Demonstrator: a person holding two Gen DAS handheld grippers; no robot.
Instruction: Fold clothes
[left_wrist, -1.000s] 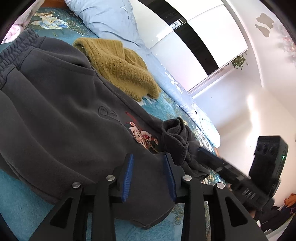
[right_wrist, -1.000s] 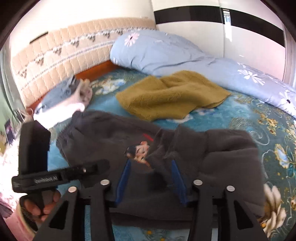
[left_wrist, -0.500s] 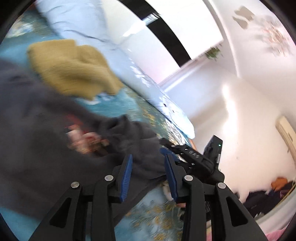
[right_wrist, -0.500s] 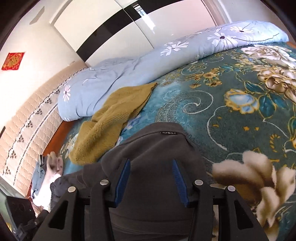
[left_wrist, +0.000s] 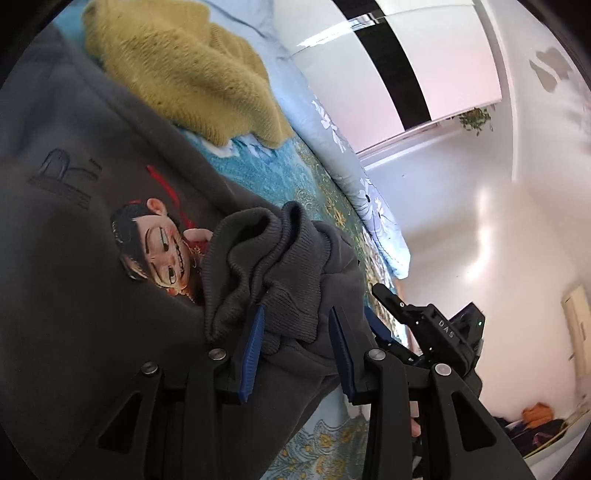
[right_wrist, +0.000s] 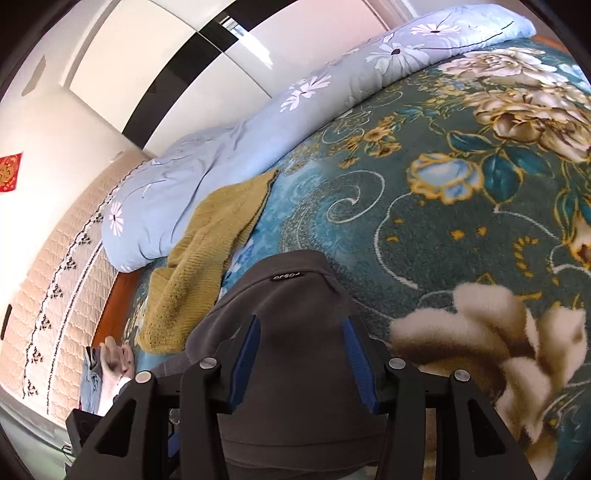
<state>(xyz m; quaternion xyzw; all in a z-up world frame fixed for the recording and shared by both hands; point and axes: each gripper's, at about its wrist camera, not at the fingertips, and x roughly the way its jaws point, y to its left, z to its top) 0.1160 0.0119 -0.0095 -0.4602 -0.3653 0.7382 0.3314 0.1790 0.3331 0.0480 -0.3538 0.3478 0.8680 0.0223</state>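
Note:
A dark grey sweatshirt (left_wrist: 74, 295) with a cartoon face print (left_wrist: 155, 247) lies on the bed. Its ribbed cuff end (left_wrist: 273, 266) is bunched up between the blue pads of my left gripper (left_wrist: 295, 314), whose jaws stand apart around the fabric. In the right wrist view, a fold of the same grey sweatshirt (right_wrist: 291, 295) with a small label lies between the blue pads of my right gripper (right_wrist: 301, 325), which also stands open over it. The right gripper also shows in the left wrist view (left_wrist: 436, 332), just right of the cuff.
A mustard knit sweater (left_wrist: 184, 62) (right_wrist: 207, 258) lies beyond the sweatshirt on the teal floral bedspread (right_wrist: 461, 184). A light blue flowered quilt (right_wrist: 258, 129) runs along the far side, by the padded headboard (right_wrist: 55, 288). Folded clothes (right_wrist: 107, 373) sit at the left.
Both grippers swung round over the sweatshirt. The left one came up to the bunched cuff, which now sits between its pads. The right one now looks across the bed over a grey fold.

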